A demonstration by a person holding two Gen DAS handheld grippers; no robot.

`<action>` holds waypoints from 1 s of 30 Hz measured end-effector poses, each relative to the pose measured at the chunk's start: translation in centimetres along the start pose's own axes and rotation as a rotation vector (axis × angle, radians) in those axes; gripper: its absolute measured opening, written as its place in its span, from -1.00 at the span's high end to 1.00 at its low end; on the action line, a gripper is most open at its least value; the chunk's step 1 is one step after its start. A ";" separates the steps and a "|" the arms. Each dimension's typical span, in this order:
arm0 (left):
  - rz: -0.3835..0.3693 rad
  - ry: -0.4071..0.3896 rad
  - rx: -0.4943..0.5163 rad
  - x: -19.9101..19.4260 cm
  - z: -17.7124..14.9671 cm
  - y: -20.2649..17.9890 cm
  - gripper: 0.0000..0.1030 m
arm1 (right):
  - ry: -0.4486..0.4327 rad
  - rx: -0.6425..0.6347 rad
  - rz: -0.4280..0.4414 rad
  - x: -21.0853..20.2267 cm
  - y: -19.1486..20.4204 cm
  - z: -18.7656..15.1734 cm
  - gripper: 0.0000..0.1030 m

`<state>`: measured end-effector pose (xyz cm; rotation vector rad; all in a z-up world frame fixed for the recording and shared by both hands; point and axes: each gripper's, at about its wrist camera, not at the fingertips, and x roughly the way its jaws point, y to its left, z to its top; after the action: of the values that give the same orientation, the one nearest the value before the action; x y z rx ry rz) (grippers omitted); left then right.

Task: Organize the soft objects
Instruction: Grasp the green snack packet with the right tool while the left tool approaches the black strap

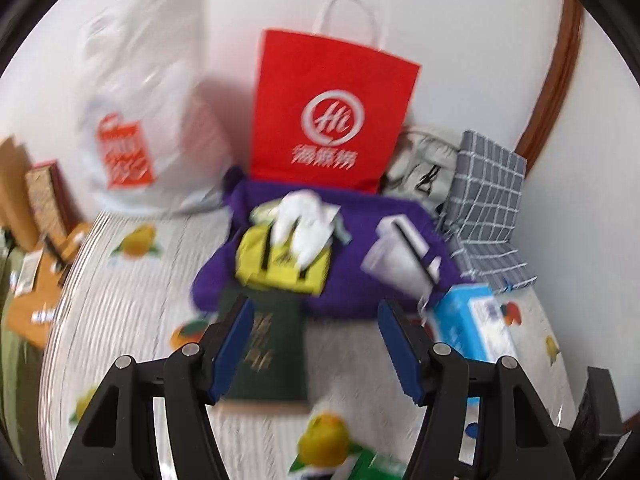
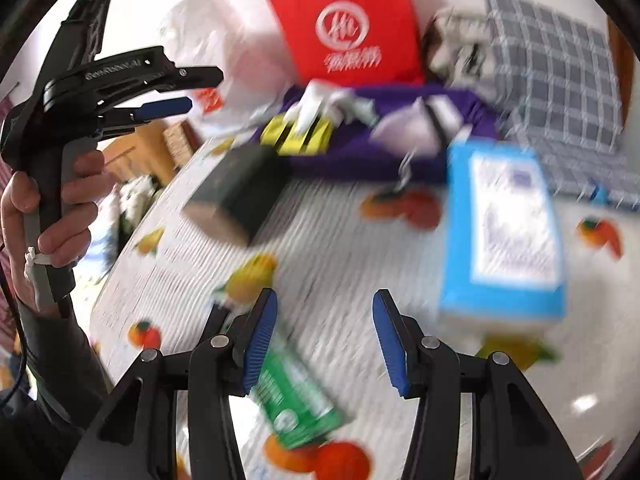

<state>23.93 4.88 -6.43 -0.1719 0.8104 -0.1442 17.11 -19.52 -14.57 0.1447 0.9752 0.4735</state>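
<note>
A purple cloth lies at the back of the table, with a yellow pouch, a white crumpled plastic piece and a pale folded bag on it. A grey checked cushion and a grey drawstring bag sit at the right. My left gripper is open and empty above a dark green box; it also shows in the right wrist view. My right gripper is open and empty above the tablecloth.
A red paper bag and a white plastic bag stand against the wall. A blue box and a green packet lie on the fruit-print tablecloth. Cardboard boxes stand left.
</note>
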 end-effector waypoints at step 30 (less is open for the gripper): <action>0.045 0.172 0.019 -1.4 -12.9 1.0 -0.21 | -0.026 -0.150 -0.189 2.7 2.2 -6.3 0.40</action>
<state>13.60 4.88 -14.43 -0.1245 0.9837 -0.1252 12.46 -16.95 -19.46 -0.0757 0.9140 0.3688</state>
